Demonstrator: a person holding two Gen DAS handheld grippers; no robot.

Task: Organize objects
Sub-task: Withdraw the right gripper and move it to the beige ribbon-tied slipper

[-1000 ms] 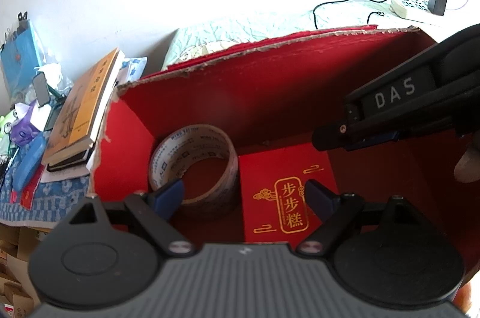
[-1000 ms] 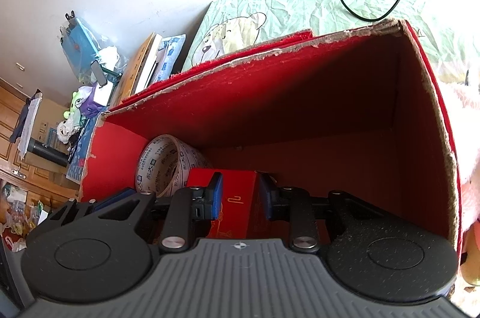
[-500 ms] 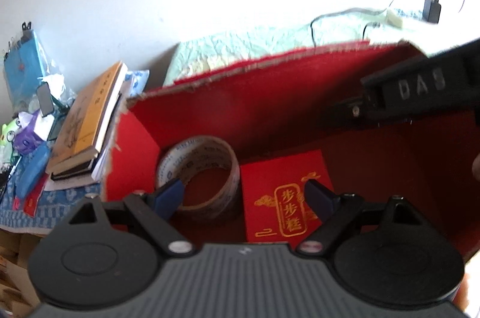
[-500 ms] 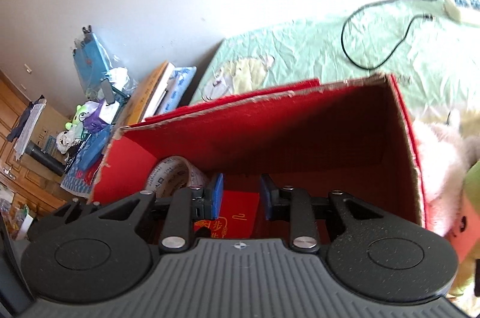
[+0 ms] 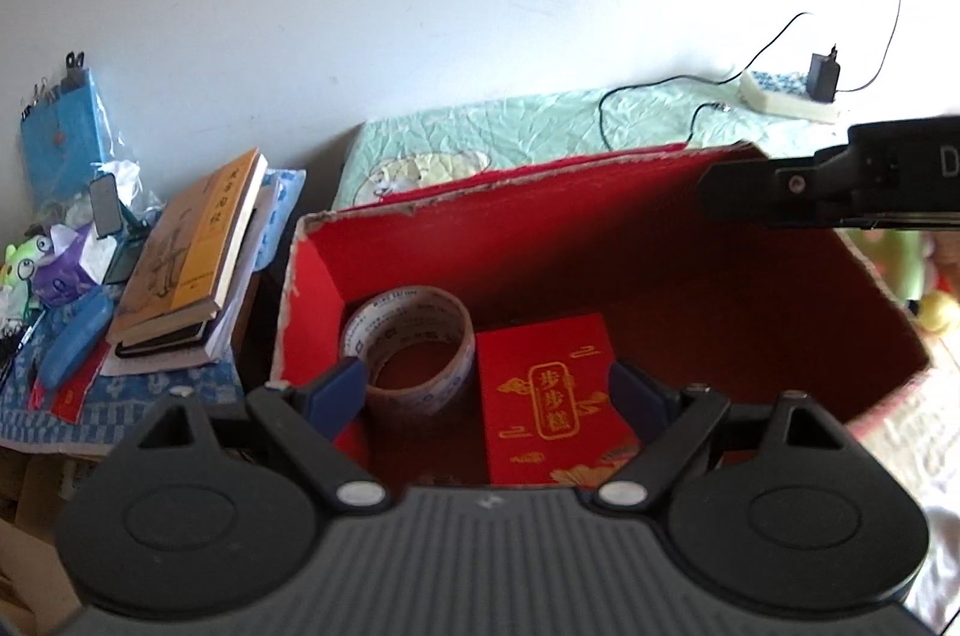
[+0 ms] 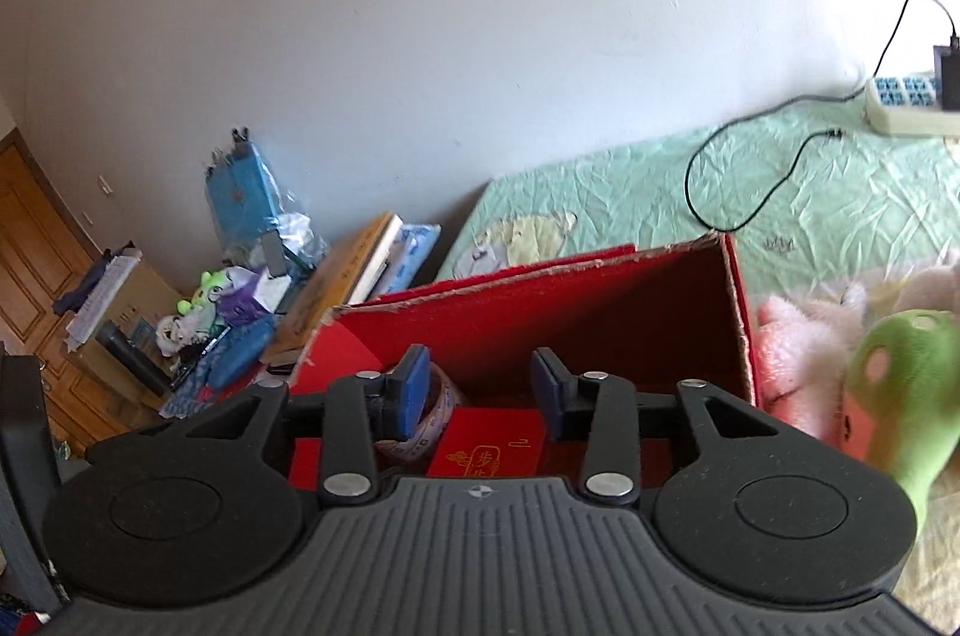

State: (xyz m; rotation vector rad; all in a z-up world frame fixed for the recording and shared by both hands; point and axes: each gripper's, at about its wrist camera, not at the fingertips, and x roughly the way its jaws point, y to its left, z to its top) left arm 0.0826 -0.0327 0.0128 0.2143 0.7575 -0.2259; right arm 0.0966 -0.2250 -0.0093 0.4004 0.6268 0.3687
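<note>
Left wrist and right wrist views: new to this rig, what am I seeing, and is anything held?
These are two hand-held grippers, each with a fisheye camera looking along its fingers. The left wrist view shows the left gripper open above an open red cardboard box. Inside lie a printed roll of packing tape and a flat red packet with gold lettering, side by side. The black bar at upper right is the right gripper's body. The right wrist view shows the right gripper, open and empty, above the same box. Nothing is held.

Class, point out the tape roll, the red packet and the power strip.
tape roll (image 5: pixel 414 312), left wrist view, upper band.
red packet (image 5: pixel 549 396), left wrist view, gold label.
power strip (image 6: pixel 900 105), right wrist view, top face.
</note>
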